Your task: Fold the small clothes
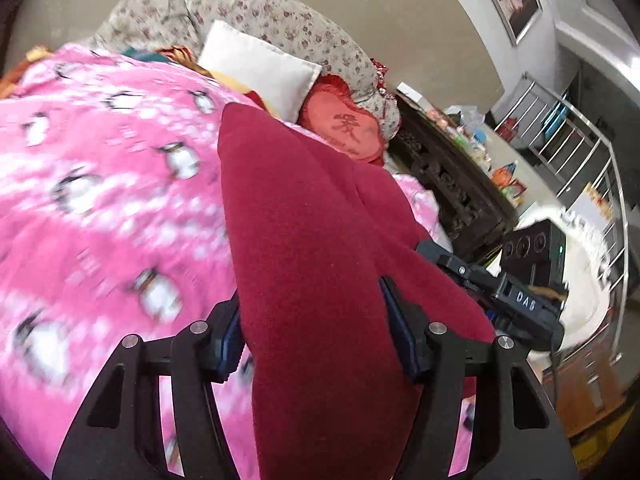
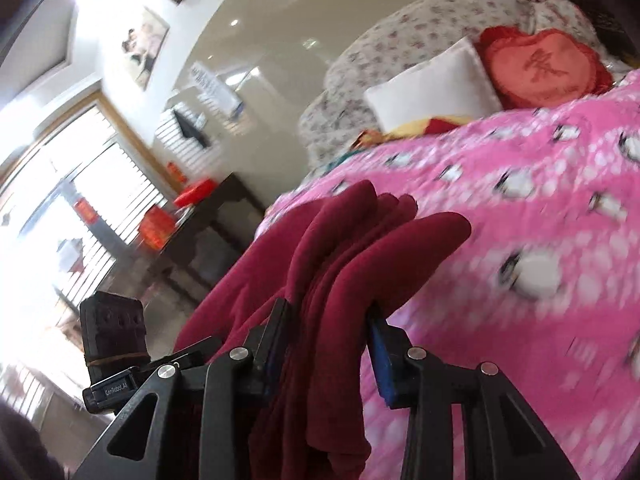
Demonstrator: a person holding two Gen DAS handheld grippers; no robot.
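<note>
A dark red fleece garment [image 1: 304, 240] is held up above a bed with a pink penguin-print blanket [image 1: 100, 184]. My left gripper [image 1: 314, 320] is shut on a thick fold of the dark red garment, which fills the space between its blue-padded fingers. My right gripper [image 2: 328, 320] is shut on another bunched part of the same garment [image 2: 360, 248], with folds spilling over and past the fingers. The right gripper's body also shows in the left wrist view [image 1: 500, 292], close beside the cloth. The garment's lower part is hidden behind the grippers.
A white pillow [image 1: 260, 68], a red heart cushion [image 1: 344, 128] and a floral headboard [image 1: 256, 12] lie at the bed's head. A dark carved bedside cabinet [image 1: 448, 176] stands on one side, a dark table with red boxes [image 2: 200, 220] by the window on the other.
</note>
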